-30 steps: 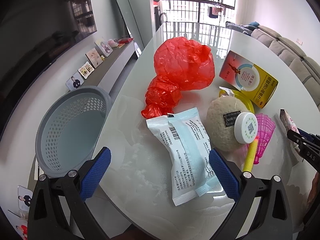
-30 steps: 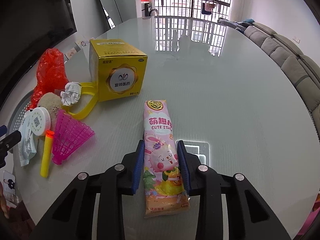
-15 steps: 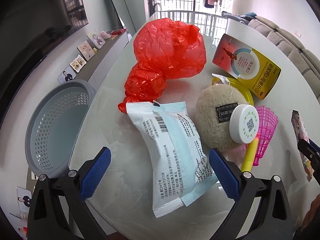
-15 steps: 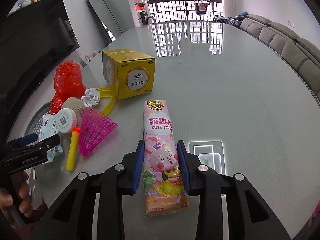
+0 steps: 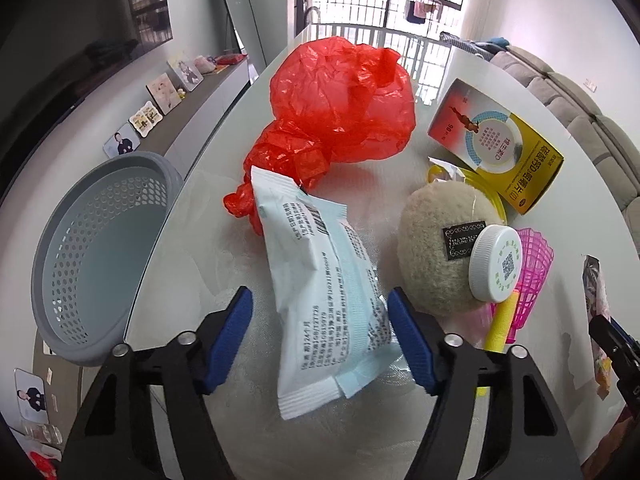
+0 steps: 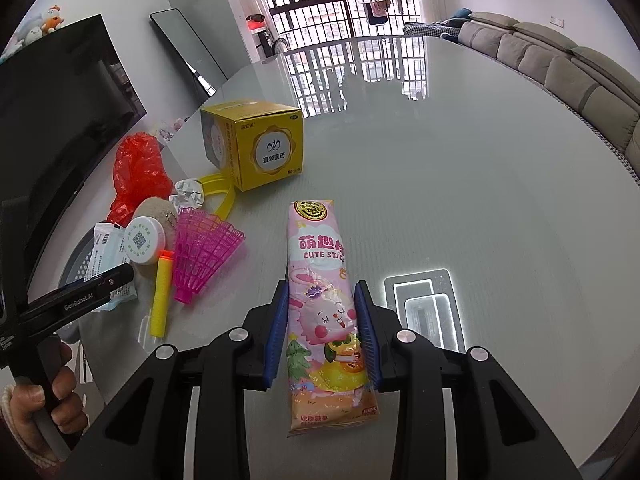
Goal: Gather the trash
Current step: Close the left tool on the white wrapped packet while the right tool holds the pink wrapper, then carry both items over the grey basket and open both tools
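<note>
A white and light-blue sealed packet (image 5: 328, 280) lies on the glass table (image 6: 460, 184), in front of a crumpled red plastic bag (image 5: 340, 108). My left gripper (image 5: 319, 294) straddles the packet's near half and its jaws are closing. The right pad is at the packet's edge, while a gap shows at the left pad. My right gripper (image 6: 320, 286) is shut on a long pink candy packet (image 6: 320, 264), which it holds by the lower half. A grey perforated basket (image 5: 132, 157) stands below the table's left edge.
A beige plush ball (image 5: 432, 240), a white-lidded jar (image 5: 496, 268), a pink shuttlecock (image 6: 204, 252), a yellow foam dart (image 6: 162, 292), crumpled paper (image 6: 188, 194) and a yellow box (image 6: 256, 144) crowd the table's left part. A grey sofa (image 6: 560, 68) runs along the right.
My left gripper came closer to the white packet and its jaws narrowed around it. My right gripper, still gripping the candy packet, shifted and rolled, bringing the left gripper and a hand into its view.
</note>
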